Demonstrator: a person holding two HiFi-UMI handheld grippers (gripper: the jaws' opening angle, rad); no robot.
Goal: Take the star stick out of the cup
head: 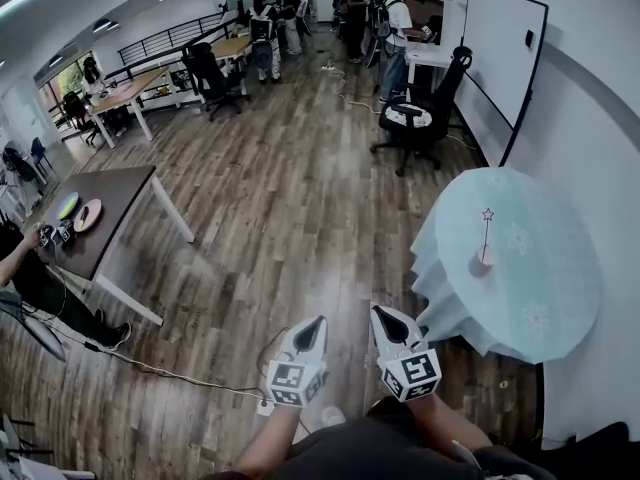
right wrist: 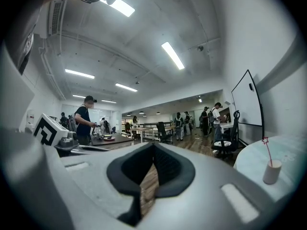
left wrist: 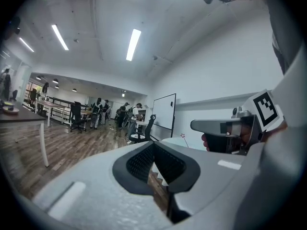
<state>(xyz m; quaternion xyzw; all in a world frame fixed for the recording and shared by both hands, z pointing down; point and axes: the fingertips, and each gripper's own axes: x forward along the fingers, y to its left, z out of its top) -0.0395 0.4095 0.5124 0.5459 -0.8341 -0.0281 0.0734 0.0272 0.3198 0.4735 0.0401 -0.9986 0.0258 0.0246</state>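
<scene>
We hold both units low over the wooden floor (head: 280,208), side by side and near each other, well apart from the round counter (head: 545,278) with its pale blue cloth at the right of the head view. The left hand-held gripper (head: 314,328) is closed: in the left gripper view its jaw tips meet and nothing sits between the pads. The right hand-held gripper (head: 384,320) is closed in the same way, tips touching, with only floor visible through the slit below them. The cup (head: 485,258) stands upright on the counter, towards the edge nearer the open room. The star stick (head: 486,230) stands in the cup, star end up and leaning slightly. The right gripper view shows the same cup (right wrist: 272,171) and star stick (right wrist: 267,150) at its right edge. A black office chair (head: 415,118) and a whiteboard (head: 503,53) stand beyond the counter.
</scene>
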